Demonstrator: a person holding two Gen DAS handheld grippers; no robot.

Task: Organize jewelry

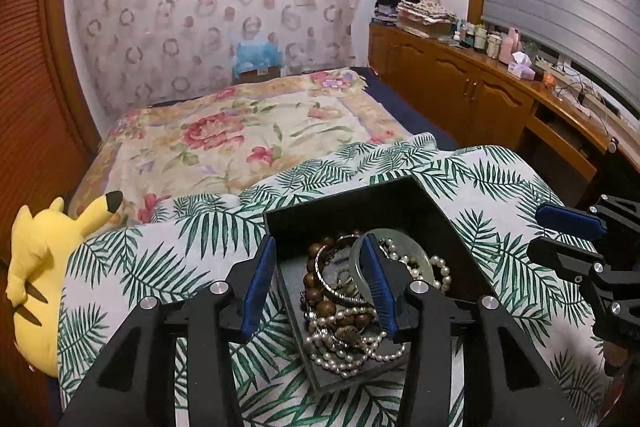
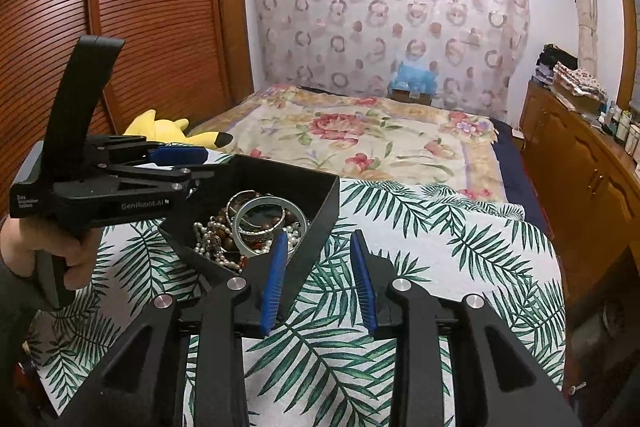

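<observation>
A black open box (image 1: 404,195) sits on a palm-leaf cloth (image 1: 160,267). It holds a heap of jewelry: a pale green bangle (image 1: 416,251), wooden beads (image 1: 316,291), pearl strings (image 1: 344,351) and a silver bracelet (image 1: 332,291). My left gripper (image 1: 322,279) is open, its fingers straddling the box's left wall, one finger inside over the heap. My right gripper (image 2: 320,279) is open and empty, straddling the box's (image 2: 320,223) right wall; the bangle (image 2: 272,223) lies just beyond it. The right gripper also shows in the left wrist view (image 1: 568,239), the left gripper in the right wrist view (image 2: 188,167).
The cloth (image 2: 440,247) covers a raised surface at the foot of a bed with a floral blanket (image 1: 240,131). A yellow plush toy (image 1: 36,267) lies left. A wooden cabinet (image 1: 460,95) with bottles runs along the right wall. A wooden wardrobe (image 2: 140,7) stands left.
</observation>
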